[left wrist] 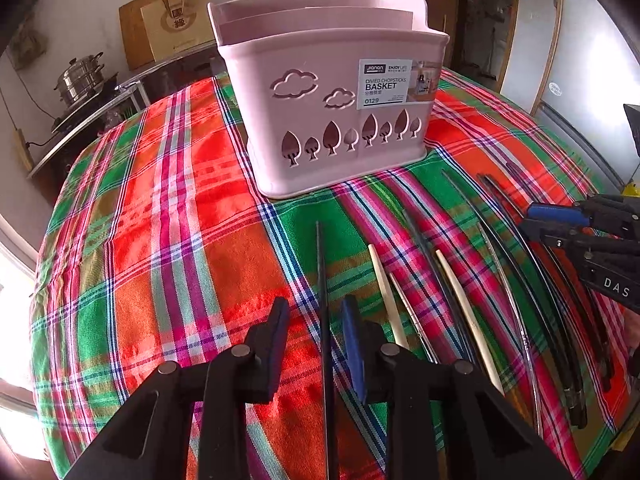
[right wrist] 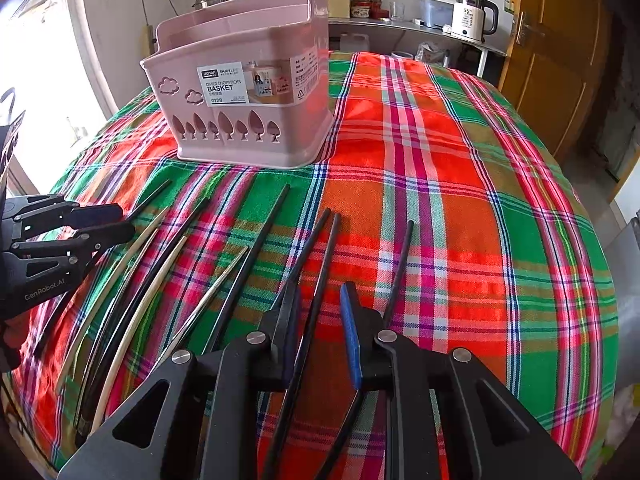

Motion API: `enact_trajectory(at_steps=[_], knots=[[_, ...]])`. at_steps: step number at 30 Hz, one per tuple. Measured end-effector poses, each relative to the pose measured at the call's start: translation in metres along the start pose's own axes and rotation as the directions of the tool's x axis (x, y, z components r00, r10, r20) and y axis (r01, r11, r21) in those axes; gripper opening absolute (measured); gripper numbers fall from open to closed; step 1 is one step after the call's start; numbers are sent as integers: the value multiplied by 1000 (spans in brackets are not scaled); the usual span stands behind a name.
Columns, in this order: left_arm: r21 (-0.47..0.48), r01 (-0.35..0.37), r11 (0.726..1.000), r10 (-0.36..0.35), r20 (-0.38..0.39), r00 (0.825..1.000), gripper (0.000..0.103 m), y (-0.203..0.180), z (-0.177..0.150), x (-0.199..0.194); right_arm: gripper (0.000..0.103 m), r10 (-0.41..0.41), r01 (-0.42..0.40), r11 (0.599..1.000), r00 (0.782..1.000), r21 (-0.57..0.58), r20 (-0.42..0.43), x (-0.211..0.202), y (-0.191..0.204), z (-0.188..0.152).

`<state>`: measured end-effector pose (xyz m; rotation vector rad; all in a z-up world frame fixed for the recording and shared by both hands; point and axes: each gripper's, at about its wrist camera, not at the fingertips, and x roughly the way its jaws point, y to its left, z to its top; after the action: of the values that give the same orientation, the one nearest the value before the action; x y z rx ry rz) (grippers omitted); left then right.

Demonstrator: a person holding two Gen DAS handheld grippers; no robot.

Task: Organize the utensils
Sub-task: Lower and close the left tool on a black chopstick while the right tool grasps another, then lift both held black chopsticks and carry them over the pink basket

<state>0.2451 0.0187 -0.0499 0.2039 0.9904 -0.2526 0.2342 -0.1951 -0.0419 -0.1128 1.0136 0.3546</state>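
- Viewing the bench from the left, I see my left hand-held gripper low over the plaid cloth, straddling a single black chopstick; there is a gap at the left pad, so I read it as released and not yet pinching.
- That chopstick runs straight along the gripper's pointing line, its far tip aimed at the pink basket, which stands just beyond it.
- To its right lie the loose chopsticks, pale, metal and black, side by side and roughly parallel, all with their long axes running toward the basket.
- Farther right, my right hand-held gripper brackets a second black chopstick; daylight shows on both sides of it, so I judge these jaws narrow but unclenched too.
- This one lies slightly slanted across the gripper's line, its far tip leaning right, with another black stick just outside the right finger.
- In my judgement each gripper is nearest its own stick, and the basket sits ahead and left of the right one.
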Motion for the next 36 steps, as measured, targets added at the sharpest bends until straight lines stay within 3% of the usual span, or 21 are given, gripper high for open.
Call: enact_trajectory(at_steps=[2,7,12,19,27,36], knots=[[7,10,1000,-10,-6,1000,23,1,2,1,8,8,-8,1000,1000,5,-2,1,-1,1],[25,11,1000,-11,-8,1000,5,-6,2,1,8,27,-27,999,1000,18,-1,1,-2,3],[9,17,1000,-17,2,1000,5,-3,1,-4,7,42,-43,999,999,30,25,-10,-4,3],[-28,14,1000,-11,103,995,5,7,9,-48,7,67,-71,997,990,25,124,-49,0,11],[-90,14,996,10,256,967,5,25,23,-114,6,69,-74,997,964,9,258,-101,6,23],[-119,13,993,26,325,946,5,30,22,-152,5,74,-80,997,937,5,342,-134,6,25]])
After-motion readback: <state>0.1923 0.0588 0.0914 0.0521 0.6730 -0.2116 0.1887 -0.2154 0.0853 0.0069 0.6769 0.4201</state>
